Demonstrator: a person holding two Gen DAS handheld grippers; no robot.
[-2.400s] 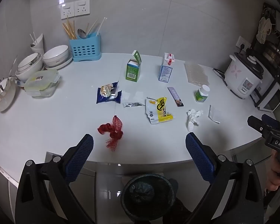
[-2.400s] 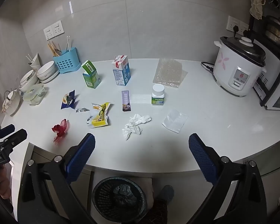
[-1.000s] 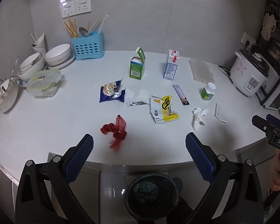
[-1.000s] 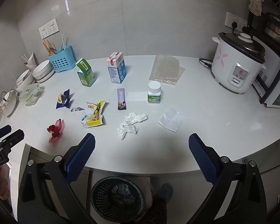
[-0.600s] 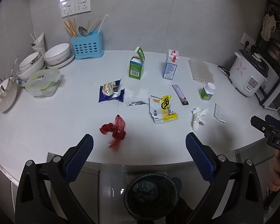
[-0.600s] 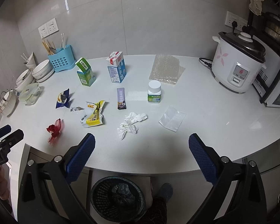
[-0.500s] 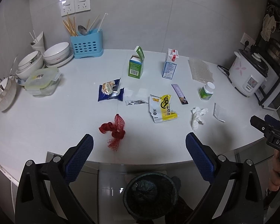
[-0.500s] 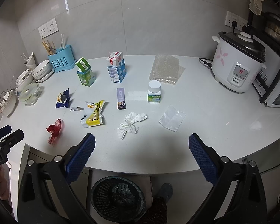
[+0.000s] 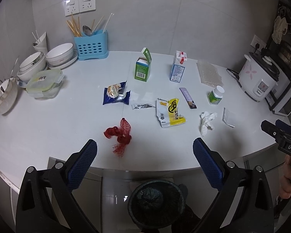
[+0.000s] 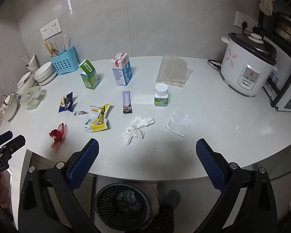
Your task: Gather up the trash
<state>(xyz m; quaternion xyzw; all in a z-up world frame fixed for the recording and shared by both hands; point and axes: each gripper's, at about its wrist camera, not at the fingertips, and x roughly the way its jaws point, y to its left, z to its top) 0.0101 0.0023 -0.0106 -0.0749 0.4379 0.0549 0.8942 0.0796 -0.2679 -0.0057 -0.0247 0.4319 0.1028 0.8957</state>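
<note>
Wrappers litter the white counter (image 9: 48, 120) above a bin (image 10: 124, 203); both hand-held grippers gape wide, empty

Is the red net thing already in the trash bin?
No, the red net lies on the counter, above the bin.

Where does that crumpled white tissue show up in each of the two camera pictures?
Left wrist view: the crumpled white tissue lies right of centre, right of the yellow snack wrapper.
Right wrist view: the tissue lies near the centre, again right of the wrapper.
Shared landmark: the white pill bottle stands behind it in both.
</note>
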